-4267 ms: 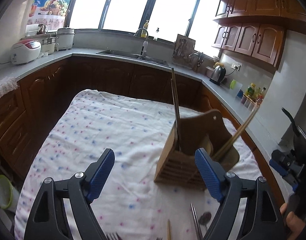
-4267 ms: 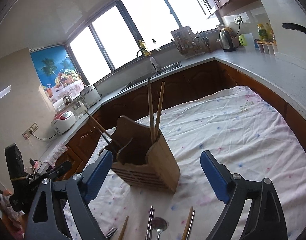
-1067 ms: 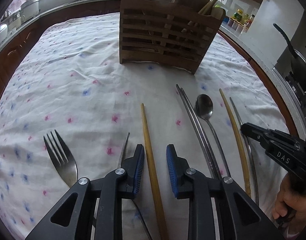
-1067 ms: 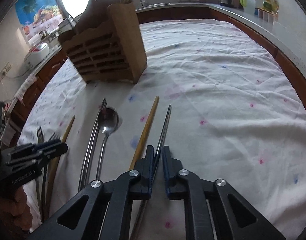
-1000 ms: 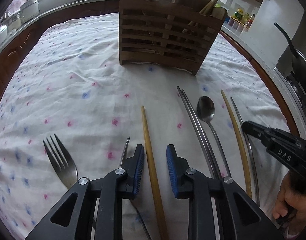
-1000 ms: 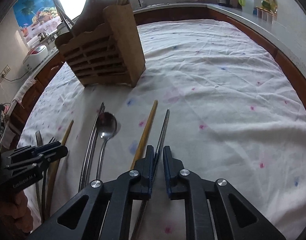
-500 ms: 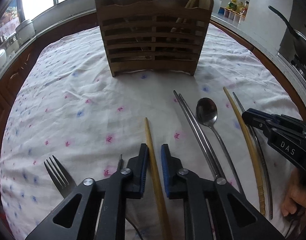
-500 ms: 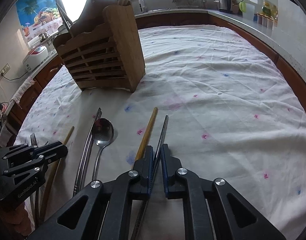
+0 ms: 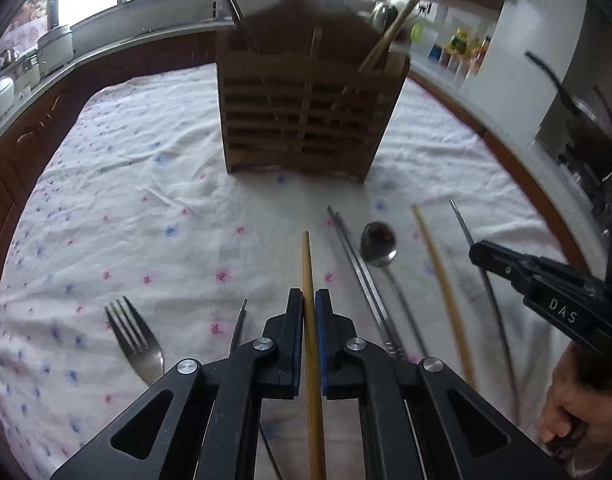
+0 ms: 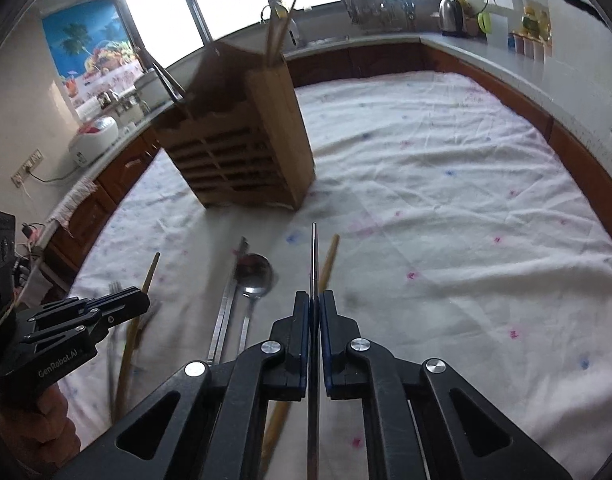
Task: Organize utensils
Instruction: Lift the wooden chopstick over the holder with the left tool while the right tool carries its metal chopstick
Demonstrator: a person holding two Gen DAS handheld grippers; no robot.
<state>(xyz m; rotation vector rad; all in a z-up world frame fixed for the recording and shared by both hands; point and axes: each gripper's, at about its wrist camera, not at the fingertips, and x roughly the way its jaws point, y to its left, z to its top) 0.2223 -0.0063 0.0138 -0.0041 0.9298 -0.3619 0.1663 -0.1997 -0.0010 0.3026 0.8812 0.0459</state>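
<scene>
A slatted wooden utensil holder (image 9: 306,108) stands on the flowered tablecloth (image 9: 145,208) with several chopsticks in it; it also shows in the right wrist view (image 10: 241,152). My left gripper (image 9: 310,300) is shut on a wooden chopstick (image 9: 308,264) and holds it lifted, pointing at the holder. My right gripper (image 10: 314,300) is shut on a metal chopstick (image 10: 314,256), also lifted. On the cloth lie a fork (image 9: 133,336), a pair of metal chopsticks (image 9: 358,264), a spoon (image 9: 380,244) and another wooden chopstick (image 9: 438,268).
A thin metal utensil (image 9: 237,324) lies beside the fork. Another metal chopstick (image 9: 486,280) lies at the far right. Dark wooden cabinets and a grey countertop (image 10: 466,44) run around the table. A kettle (image 10: 450,14) and a rice cooker (image 10: 97,132) stand on the counter.
Both grippers have closed onto their chopsticks and lifted them off the cloth. The views have tilted up toward the holder. Earlier still, both grippers were wide open above the table.
</scene>
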